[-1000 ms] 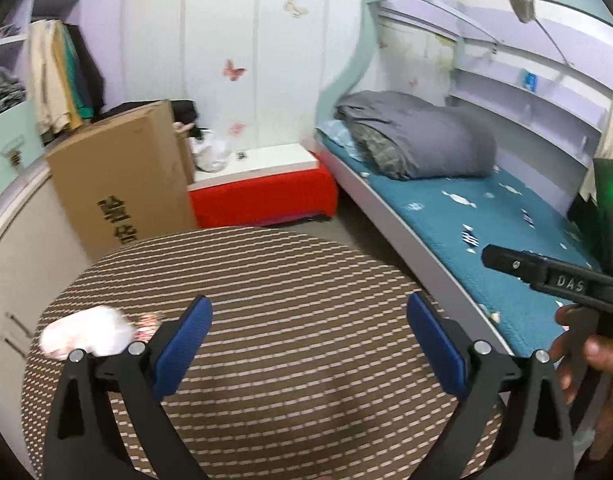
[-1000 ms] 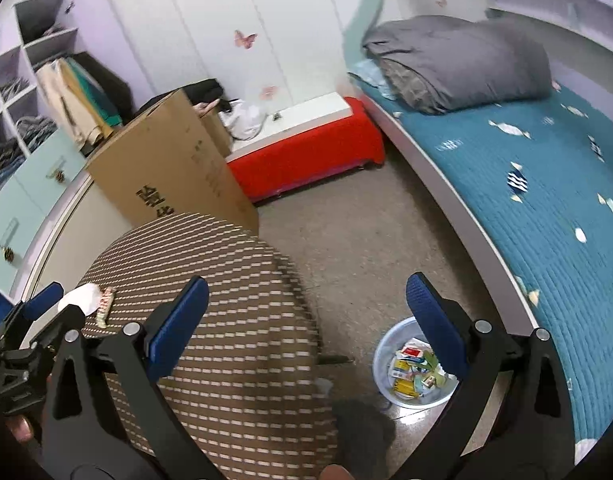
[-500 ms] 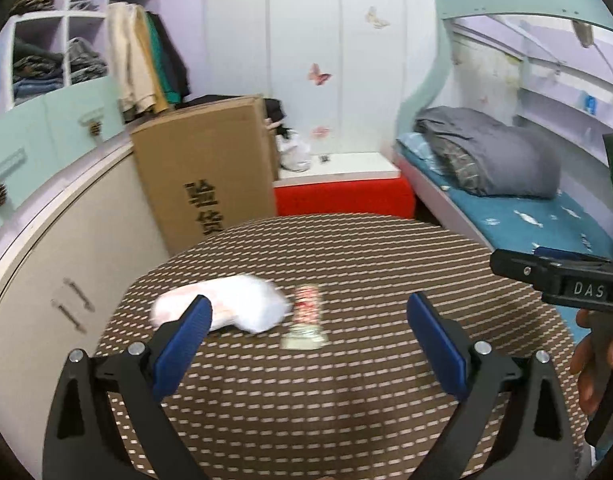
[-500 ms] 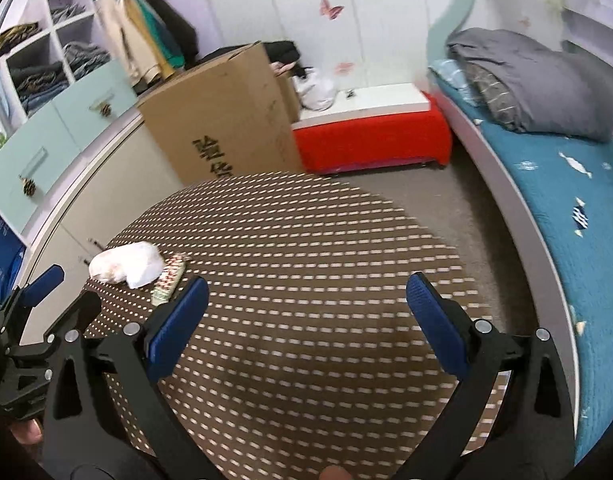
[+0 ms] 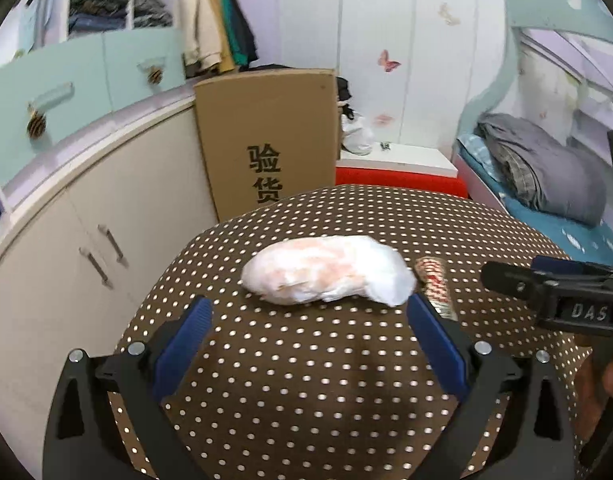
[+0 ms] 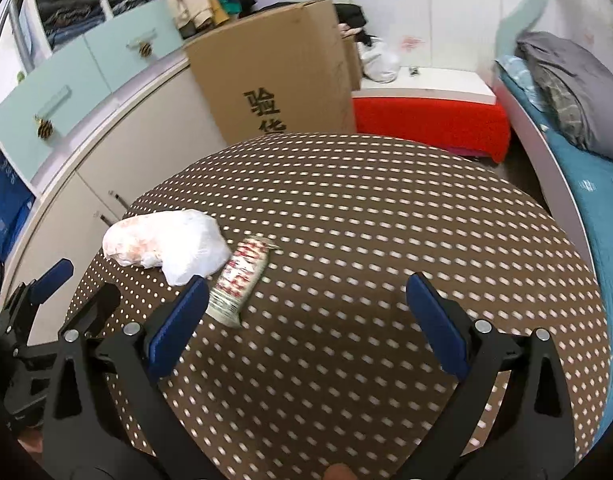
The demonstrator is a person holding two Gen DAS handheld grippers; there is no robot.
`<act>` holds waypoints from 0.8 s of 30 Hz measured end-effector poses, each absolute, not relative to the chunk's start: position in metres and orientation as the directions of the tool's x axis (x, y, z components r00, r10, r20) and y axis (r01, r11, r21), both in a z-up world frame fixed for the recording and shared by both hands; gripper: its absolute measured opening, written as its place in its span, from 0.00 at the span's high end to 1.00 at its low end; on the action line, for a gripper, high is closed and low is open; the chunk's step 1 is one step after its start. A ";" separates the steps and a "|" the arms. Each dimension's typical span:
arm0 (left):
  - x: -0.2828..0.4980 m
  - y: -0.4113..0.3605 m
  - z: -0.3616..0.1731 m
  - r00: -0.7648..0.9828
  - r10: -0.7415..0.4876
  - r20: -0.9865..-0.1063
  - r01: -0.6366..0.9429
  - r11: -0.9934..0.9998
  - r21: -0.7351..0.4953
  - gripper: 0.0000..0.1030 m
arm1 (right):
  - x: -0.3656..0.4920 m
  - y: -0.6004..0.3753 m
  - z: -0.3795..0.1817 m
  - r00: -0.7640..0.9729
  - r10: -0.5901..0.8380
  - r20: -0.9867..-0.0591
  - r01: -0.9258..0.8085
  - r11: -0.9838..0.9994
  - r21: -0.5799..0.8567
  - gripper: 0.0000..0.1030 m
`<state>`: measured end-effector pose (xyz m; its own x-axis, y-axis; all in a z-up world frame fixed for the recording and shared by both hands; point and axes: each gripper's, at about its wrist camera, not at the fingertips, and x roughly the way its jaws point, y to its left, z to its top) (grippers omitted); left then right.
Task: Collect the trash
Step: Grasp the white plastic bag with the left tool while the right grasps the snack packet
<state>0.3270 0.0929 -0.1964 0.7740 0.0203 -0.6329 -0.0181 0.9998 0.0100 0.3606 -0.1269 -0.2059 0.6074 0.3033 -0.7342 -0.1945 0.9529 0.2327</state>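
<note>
A crumpled white plastic bag (image 5: 326,274) with pinkish stains lies on the round brown dotted table (image 5: 306,380). A flat red-and-white wrapper (image 5: 434,284) lies just right of it. My left gripper (image 5: 308,330) is open and empty, its jaws wide apart just short of the bag. In the right wrist view the bag (image 6: 166,242) and wrapper (image 6: 242,276) lie at the left of the table (image 6: 366,240). My right gripper (image 6: 306,312) is open and empty, its left finger close to the wrapper. The left gripper also shows there at the far left (image 6: 46,304).
A tall cardboard box (image 5: 266,136) stands behind the table against white cabinets (image 5: 86,208). A red bench (image 6: 430,124) with a white top sits beyond. A bed with a teal cover (image 6: 594,184) and grey blanket runs along the right.
Both grippers have swung left across the table and moved closer to the white bag and wrapper, which now lie just ahead of the fingers. Both stay open.
</note>
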 end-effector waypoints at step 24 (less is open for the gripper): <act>0.382 0.063 -0.212 0.769 0.027 -0.639 0.333 0.836 0.435 0.07 | 0.369 -0.114 -0.232 0.580 0.328 -0.746 -0.303 0.937 0.176 0.69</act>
<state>0.3825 0.0631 -0.2118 0.7690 0.0266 -0.6387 0.3328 0.8364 0.4355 0.3690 -0.1144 -0.2320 0.5800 0.3276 -0.7459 -0.3026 0.9367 0.1761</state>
